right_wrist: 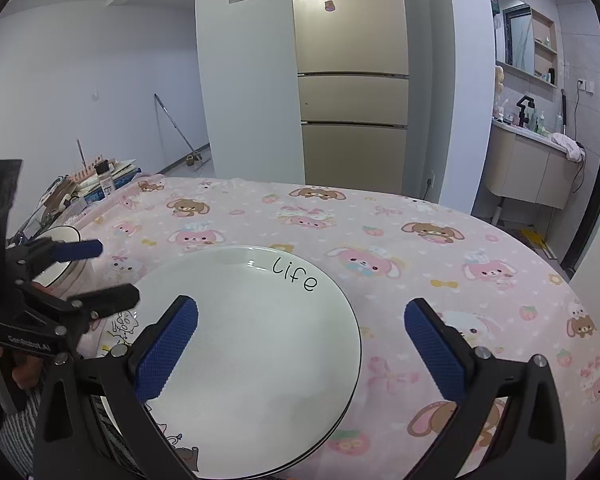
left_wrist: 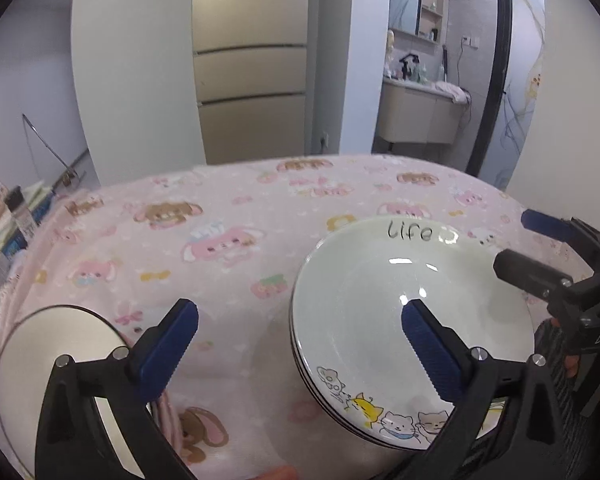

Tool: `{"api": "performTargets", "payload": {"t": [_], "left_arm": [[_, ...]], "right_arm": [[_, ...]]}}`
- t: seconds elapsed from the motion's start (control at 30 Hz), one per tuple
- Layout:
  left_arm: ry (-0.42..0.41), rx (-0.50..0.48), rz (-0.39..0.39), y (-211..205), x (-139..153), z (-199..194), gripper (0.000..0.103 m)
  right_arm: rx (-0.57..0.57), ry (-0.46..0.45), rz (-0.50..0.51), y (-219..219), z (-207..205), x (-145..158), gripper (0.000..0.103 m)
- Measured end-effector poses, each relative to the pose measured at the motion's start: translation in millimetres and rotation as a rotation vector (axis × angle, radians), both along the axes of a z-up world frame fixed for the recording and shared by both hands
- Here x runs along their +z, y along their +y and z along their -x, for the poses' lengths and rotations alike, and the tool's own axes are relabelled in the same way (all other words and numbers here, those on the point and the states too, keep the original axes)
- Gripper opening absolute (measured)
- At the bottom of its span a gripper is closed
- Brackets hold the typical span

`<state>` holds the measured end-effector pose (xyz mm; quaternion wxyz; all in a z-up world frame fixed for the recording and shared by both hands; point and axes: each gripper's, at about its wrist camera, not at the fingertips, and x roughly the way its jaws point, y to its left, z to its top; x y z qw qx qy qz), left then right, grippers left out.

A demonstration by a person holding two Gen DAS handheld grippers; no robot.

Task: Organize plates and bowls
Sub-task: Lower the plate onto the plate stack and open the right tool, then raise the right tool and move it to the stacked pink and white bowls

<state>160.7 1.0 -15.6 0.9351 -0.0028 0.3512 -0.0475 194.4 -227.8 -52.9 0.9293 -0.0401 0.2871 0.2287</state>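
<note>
Both wide open and holding nothing, left hand-held gripper (left_wrist: 300, 344) and right hand-held gripper (right_wrist: 300, 344) over stacked cat plates (right_wrist: 256, 360) on pink worktop (right_wrist: 420, 240); next, probably fetching white bowl (left_wrist: 40, 352) nearby.

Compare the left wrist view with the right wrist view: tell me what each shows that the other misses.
Left wrist only: the cat drawings along the plate stack's near rim, and the right gripper from the side.
Right wrist only: the left gripper from the side, and far more tablecloth to the right.
Both: the stacked "Life" plates, the white bowl, the pink cartoon tablecloth, the fridge.
</note>
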Motion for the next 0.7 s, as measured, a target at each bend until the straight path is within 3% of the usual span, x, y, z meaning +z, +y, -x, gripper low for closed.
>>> {"api": "performTargets", "payload": {"t": [0.3,0.7], "left_arm": [[-0.036,0.023,-0.006,3,7,7,0.103],[-0.122,0.053,0.007,25,39,35,0.103]], "right_arm": [[0.010,-0.045,-0.019,-2,6,6,0.103],[0.077,-0.145,-0.055,8,22,34,0.103]]}}
